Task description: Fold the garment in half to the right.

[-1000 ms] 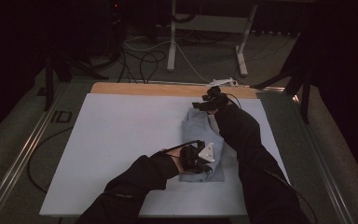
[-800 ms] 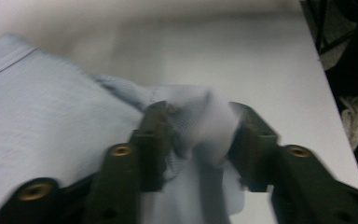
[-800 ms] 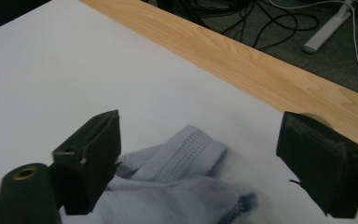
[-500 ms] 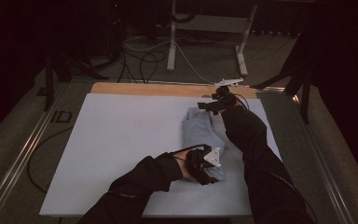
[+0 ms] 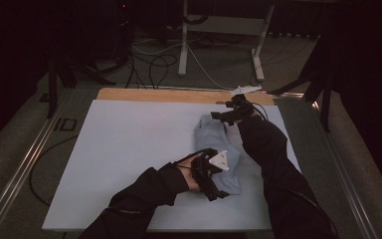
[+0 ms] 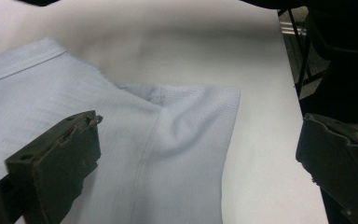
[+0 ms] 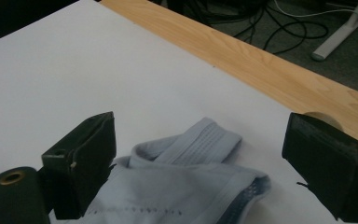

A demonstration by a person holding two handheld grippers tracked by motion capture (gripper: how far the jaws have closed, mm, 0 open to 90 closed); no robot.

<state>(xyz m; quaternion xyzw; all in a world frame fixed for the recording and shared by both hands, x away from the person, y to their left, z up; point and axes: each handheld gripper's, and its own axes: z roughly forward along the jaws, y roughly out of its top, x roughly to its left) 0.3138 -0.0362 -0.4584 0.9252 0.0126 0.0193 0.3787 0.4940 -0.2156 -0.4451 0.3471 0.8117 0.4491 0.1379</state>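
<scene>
A light blue garment (image 5: 216, 137) lies folded in a long strip on the white tabletop (image 5: 129, 149), right of centre. My left gripper (image 5: 218, 179) hovers over its near end. In the left gripper view its jaws have just been opening and my left gripper (image 6: 198, 123) stands open, with the folded hem (image 6: 186, 121) flat below and nothing pinched. At the far end my right gripper (image 5: 220, 115) also stands open after widening. In the right gripper view my right gripper (image 7: 200, 126) spans the ribbed waistband (image 7: 205, 140) without touching it.
A wooden strip (image 5: 154, 94) runs along the table's far edge. Beyond it, cables (image 5: 154, 64) and a white stand's legs (image 5: 184, 45) are on the floor. A metal rail (image 5: 25, 164) borders the table's left side. Dark sleeves cover both forearms.
The left gripper's jaws have opened and let go of the near end of the cloth. The right gripper has drawn slightly back and up from the far end, its jaws wider.
</scene>
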